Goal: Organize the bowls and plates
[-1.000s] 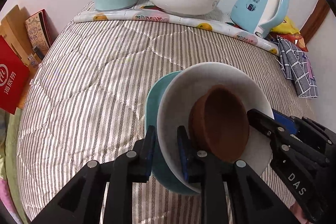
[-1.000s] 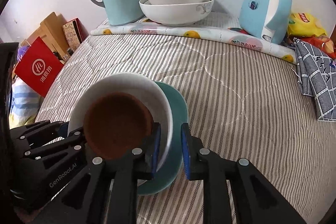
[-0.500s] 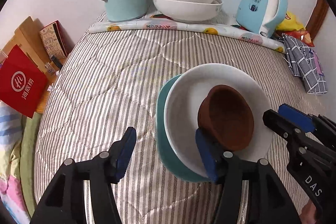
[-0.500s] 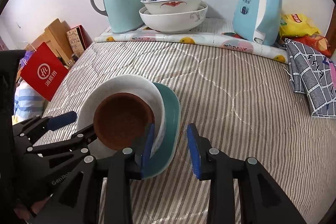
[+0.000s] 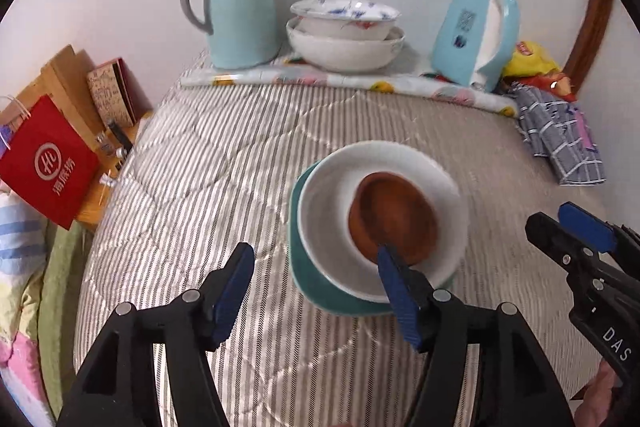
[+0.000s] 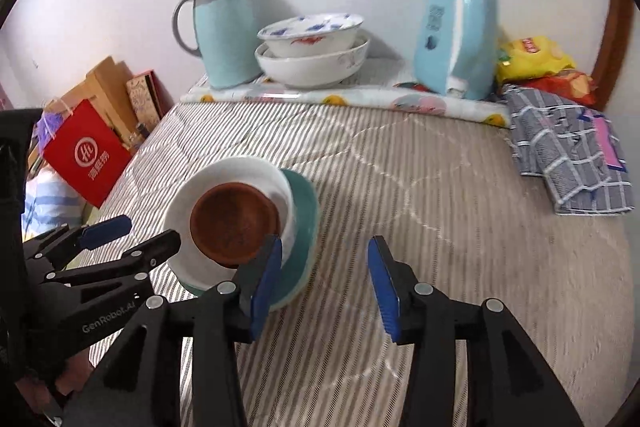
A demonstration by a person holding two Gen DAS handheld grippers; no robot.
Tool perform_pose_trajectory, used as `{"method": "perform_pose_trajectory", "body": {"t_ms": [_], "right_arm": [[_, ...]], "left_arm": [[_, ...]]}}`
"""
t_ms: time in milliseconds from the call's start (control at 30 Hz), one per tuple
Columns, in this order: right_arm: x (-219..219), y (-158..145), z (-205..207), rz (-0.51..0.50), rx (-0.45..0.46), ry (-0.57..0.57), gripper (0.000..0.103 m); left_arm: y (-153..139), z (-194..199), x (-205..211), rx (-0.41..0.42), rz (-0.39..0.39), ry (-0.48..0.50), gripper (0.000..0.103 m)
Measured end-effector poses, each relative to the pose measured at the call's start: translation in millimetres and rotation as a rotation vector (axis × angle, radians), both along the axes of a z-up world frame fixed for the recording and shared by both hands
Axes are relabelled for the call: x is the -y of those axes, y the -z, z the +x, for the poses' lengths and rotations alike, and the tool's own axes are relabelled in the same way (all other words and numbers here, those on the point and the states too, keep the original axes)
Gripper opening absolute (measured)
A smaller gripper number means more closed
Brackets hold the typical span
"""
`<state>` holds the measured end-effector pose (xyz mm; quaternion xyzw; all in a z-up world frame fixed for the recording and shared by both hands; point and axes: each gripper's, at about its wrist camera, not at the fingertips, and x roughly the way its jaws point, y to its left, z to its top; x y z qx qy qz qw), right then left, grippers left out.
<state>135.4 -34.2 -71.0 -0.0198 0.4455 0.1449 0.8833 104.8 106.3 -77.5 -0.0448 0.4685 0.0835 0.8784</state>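
Observation:
A brown bowl [image 5: 394, 219] sits in a white bowl [image 5: 324, 215] on a teal plate [image 5: 304, 279], stacked on the striped quilt. The stack also shows in the right wrist view: brown bowl [image 6: 234, 223], white bowl [image 6: 180, 211], teal plate [image 6: 306, 211]. My left gripper [image 5: 316, 279] is open and empty, just in front of the stack. My right gripper [image 6: 324, 283] is open and empty, just right of the stack. Two nested patterned bowls [image 5: 344, 39] stand at the back, also in the right wrist view [image 6: 312, 51].
A light-blue jug [image 5: 236, 3] and a light-blue kettle [image 5: 476, 31] flank the back bowls on a fruit-print cloth [image 5: 360, 83]. A checked cloth [image 5: 560, 143] and snack bags [image 6: 536, 59] lie at the right. A red bag [image 5: 48, 163] and boxes stand off the left edge.
Both grippers opened and let go of the stacked plate and bowls, then drew back and up. The stack now rests flat on the quilt.

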Motion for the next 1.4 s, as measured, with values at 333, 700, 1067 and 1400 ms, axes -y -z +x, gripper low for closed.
{"method": "perform_pose_trajectory", "body": {"t_ms": [333, 700, 1067, 1400], "right_arm": [[52, -46, -56, -0.006, 0.081, 0.132, 0.055], [102, -88, -123, -0.062, 0.21, 0.265, 0.096], [131, -98, -154, -0.06, 0.236, 0.316, 0.097], [136, -94, -163, -0.06, 0.236, 0.319, 0.097]], "left_arm": [[-60, -54, 48, 0.176, -0.018, 0.075, 0.086], [-95, -103, 93, 0.289, -0.041, 0.137, 0.102], [-99, -121, 111, 0.308, -0.024, 0.139, 0.103], [-96, -125, 116, 0.304, -0.02, 0.147, 0.103]]}}
